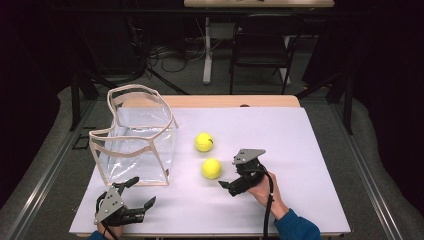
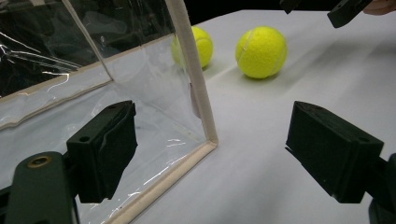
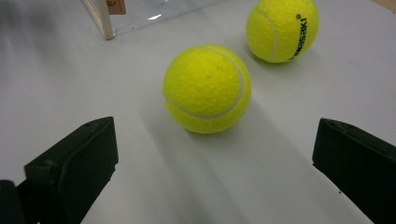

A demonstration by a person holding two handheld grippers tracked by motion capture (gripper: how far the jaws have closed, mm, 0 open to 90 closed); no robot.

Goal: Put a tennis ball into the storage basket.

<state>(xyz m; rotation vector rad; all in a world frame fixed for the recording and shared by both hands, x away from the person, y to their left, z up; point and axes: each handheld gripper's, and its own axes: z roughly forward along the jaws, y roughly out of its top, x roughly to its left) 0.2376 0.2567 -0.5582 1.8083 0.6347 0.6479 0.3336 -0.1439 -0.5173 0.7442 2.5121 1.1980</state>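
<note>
**Open jaws lined up on the nearer ball: a roll-away is the main risk**

The right gripper (image 1: 231, 186) is held low over the white table cover (image 1: 300, 165), its jaws spread wide and empty, aimed at the nearer tennis ball (image 1: 211, 168). In the right gripper view that ball (image 3: 207, 88) is seen ahead of the jaws and between their lines, not yet enclosed. The left gripper (image 1: 141, 196) is also held open and empty, close to the near right corner of the clear bag (image 1: 135, 145); in the left gripper view one jaw is seen in front of the transparent wall and the other over bare cover, so the beige corner seam (image 2: 198, 88) lies between them.

Several slips are judged possible. If one jaw touches first, the ball can be nudged and sent rolling across the smooth cover, perhaps against the farther tennis ball (image 1: 204, 142), which lies near it but apart. If the jaws are closed off-centre, the round felt surface can be squeezed out of the grip. The bag is soft and its rim (image 1: 131, 90) sags unevenly, so the mouth may be narrowed or folded in should the wall be pinched or pulled badly, and a ball released over it may be deflected outside.

Counted: two tennis balls, both on the cover to the right of the bag; one clear bag, standing and empty as far as can be seen; two grippers.
</note>
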